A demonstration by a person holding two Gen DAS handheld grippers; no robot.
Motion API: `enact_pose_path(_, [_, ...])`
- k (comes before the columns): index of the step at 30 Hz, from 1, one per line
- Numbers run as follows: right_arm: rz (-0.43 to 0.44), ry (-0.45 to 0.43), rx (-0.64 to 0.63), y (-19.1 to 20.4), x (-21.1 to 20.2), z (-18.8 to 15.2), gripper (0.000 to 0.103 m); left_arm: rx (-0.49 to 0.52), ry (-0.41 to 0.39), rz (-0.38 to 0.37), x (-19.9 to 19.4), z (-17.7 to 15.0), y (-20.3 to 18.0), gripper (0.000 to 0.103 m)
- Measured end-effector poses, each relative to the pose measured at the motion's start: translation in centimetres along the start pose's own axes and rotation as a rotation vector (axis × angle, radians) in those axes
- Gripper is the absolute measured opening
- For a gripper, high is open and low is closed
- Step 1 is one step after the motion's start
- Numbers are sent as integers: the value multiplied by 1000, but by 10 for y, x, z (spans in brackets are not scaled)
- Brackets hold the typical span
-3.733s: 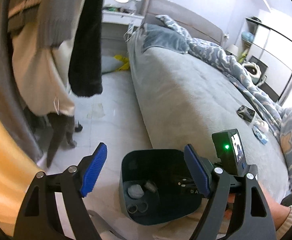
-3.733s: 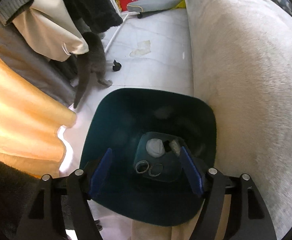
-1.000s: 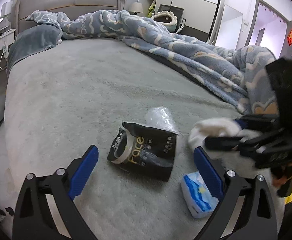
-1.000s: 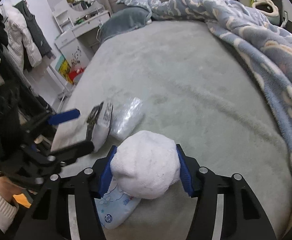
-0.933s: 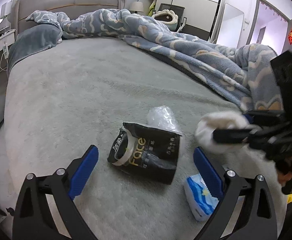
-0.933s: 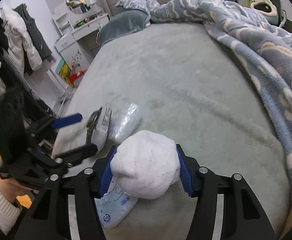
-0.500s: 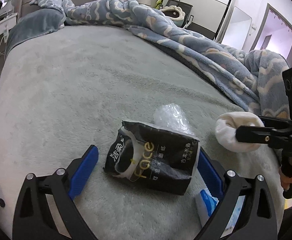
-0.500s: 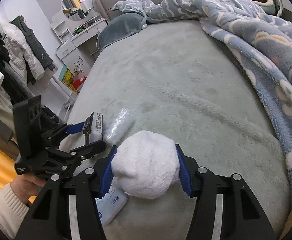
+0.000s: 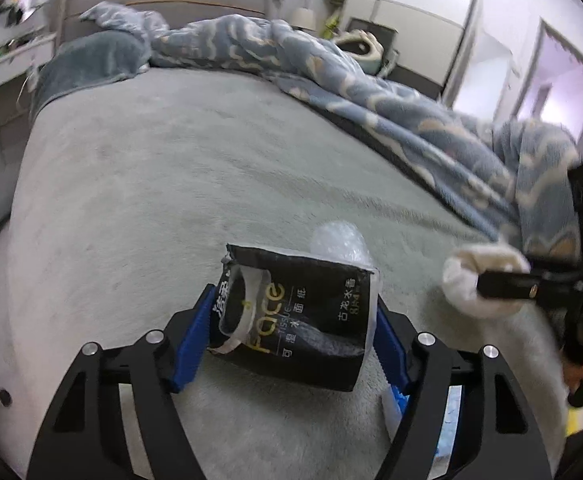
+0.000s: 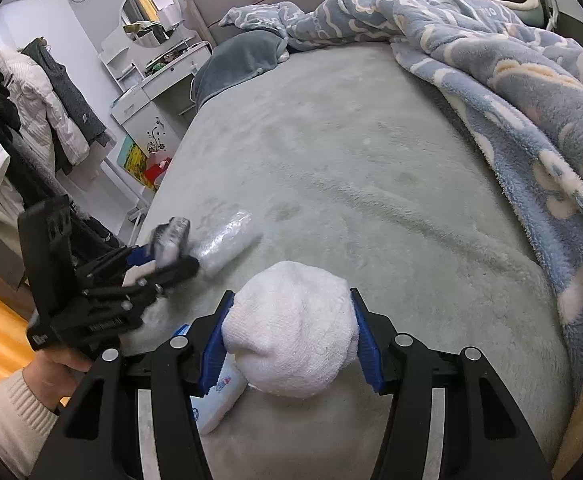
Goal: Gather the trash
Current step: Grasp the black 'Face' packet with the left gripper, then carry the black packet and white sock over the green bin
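A: Packet between the blue pads of the left gripper, jaws closing on it. Black, printed "Face", a torn tissue wrapper by the look of it. Lying on the grey bed cover, just ahead of the fingertips, one pad at each short side.

B: Pressed yet?

A: Hard to say. Pads right at the edges, possibly touching, no clear crumpling so far. Probably light and floppy, slick film, likely to buckle rather than resist. Best taken across the middle of the body, not at the torn flap at the left end, where only thin film would be caught.

B: And the right gripper?

A: Clamped on a white towelling ball, pads sunk a little into both sides. Soft, squashy, light by the look; held around its widest part, so unlikely to slip.

B: Anything else close by?

A: Clear bubble-wrap roll just beyond the packet, touching or nearly touching its far edge. Blue-and-white tissue pack under the right gripper's left finger, lying on the cover. Both light and crinkly at a guess; the roll springy, best squeezed across its width. Patterned blue blanket heaped further off to the right.
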State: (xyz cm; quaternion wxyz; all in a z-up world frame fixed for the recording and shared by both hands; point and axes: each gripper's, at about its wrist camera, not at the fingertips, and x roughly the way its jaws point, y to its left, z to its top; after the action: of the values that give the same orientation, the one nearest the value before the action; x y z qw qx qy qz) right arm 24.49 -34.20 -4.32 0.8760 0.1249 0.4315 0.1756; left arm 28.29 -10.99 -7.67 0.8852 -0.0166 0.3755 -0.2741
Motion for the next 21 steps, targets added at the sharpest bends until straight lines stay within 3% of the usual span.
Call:
enact_pose_path(6, [-1, -29, -25, 16, -11, -8, 56, 36, -26, 64, -26, -5, 0, 74])
enact_pose_path(13, [5, -70, -24, 41, -19, -18, 56, 54, -42, 88, -62, -20, 0, 74])
enact_pose_path(21, [23, -69, -55, 81, -15, -34, 56, 54, -15, 151, -93, -44, 11, 74])
